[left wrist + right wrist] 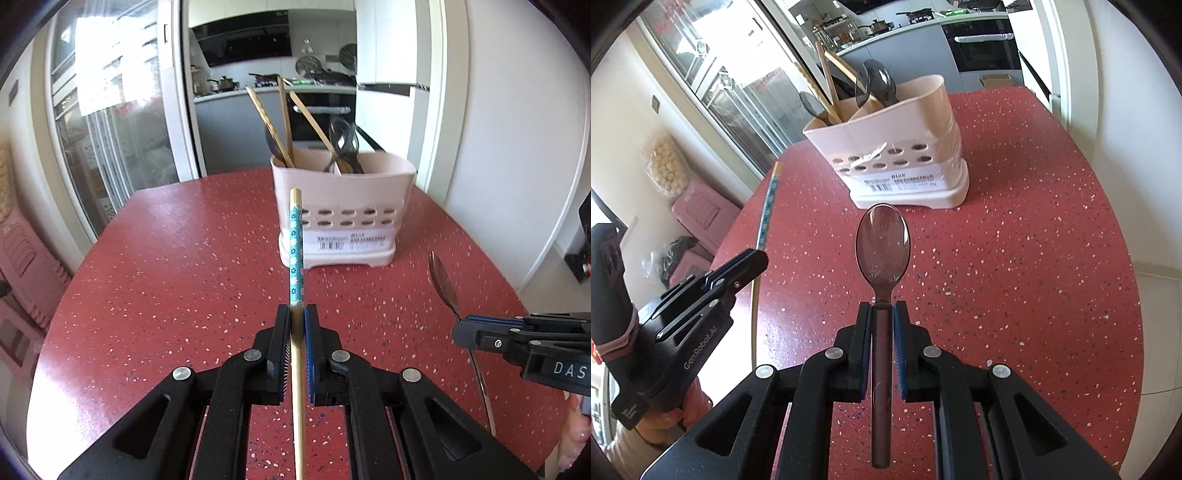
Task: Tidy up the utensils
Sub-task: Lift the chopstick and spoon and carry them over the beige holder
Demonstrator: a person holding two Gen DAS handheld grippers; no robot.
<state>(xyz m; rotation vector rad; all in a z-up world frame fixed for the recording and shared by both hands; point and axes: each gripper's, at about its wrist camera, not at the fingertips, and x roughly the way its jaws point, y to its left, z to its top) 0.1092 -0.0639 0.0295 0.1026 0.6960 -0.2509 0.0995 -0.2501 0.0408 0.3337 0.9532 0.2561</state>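
Chopstick [296,254] clamped in left jaws; spoon [882,243] clamped in right; bowl face only right view.

Your chopstick [296,258] runs off the bottom edge of the left wrist view, so its lower end stays unseen. In the pink holder [340,192], the walls hide the lower parts of the chopsticks [284,122] and spoons [345,142]. The holder's label [905,181] is too small to read. Your right tongs [458,326] are cut by the frame's right edge.
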